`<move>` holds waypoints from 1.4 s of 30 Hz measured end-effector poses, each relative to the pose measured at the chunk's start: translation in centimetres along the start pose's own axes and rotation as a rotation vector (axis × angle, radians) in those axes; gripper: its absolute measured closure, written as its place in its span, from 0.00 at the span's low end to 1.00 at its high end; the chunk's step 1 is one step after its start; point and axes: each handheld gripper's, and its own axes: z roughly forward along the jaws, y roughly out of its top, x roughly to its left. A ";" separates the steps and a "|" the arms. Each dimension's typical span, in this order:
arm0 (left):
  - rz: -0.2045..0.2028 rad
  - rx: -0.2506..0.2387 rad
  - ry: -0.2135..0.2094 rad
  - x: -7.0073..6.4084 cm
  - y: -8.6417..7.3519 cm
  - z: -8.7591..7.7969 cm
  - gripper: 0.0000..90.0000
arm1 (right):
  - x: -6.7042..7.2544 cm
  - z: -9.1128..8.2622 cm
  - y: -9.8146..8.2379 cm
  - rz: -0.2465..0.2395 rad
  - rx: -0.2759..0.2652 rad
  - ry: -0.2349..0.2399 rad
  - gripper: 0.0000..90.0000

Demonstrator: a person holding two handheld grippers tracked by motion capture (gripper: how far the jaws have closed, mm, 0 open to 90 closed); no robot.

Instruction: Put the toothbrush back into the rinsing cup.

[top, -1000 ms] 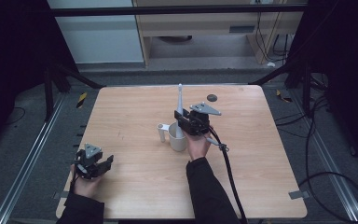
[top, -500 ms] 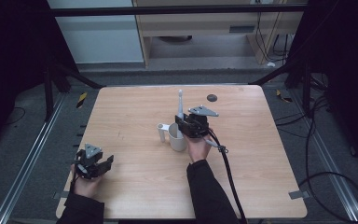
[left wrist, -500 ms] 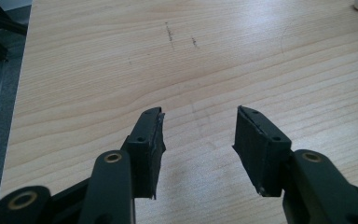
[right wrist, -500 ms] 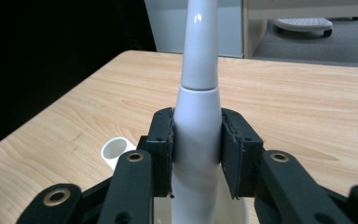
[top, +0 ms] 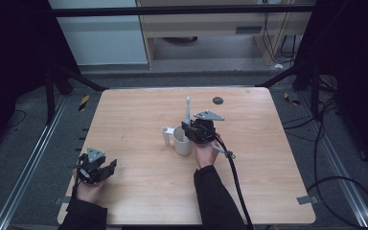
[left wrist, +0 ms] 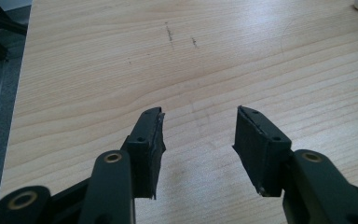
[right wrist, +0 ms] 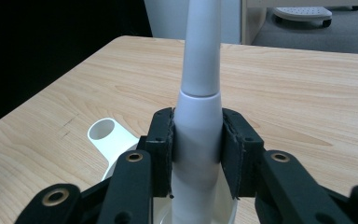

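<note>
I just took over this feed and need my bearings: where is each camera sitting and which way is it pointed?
High view: above the person's side, looking forward and down on the table; both forearms, left gripper, right gripper.
Left gripper view: rides the left gripper, looks along open jaws at bare tabletop.
Right gripper view: rides the right gripper, faces the far edge, jaws clamping the white toothbrush.
Shared: toothbrush and cup.

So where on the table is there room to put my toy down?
Lots of room! The near right part of the table, beside the right gripper, is bare, and so is the far left corner. The middle is crowded: the white cup and the white stick are there.
</note>
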 end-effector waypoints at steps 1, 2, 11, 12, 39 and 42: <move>0.000 0.000 0.000 0.0 0.0 0.0 0.57 | 0.0 0.0 0.0 -0.002 0.000 0.000 0.74; 0.000 0.000 0.000 0.0 0.0 0.0 0.57 | 0.0 0.0 0.0 -0.002 0.001 0.001 0.74; 0.000 0.000 -0.002 0.0 0.0 0.0 0.56 | -0.2 -0.2 0.2 -0.013 -0.012 -0.013 0.70; 0.000 0.000 -0.001 0.0 0.0 0.0 0.56 | -0.2 -0.2 0.2 -0.020 -0.011 -0.016 0.70; 0.003 -0.003 -0.015 -0.1 -0.1 0.0 0.52 | -1.3 -6.4 -0.9 -0.093 -0.003 -0.017 0.28; 0.005 -0.010 -0.027 -0.1 -0.1 0.1 0.50 | -1.7 -7.3 -1.2 -0.107 0.007 -0.025 0.26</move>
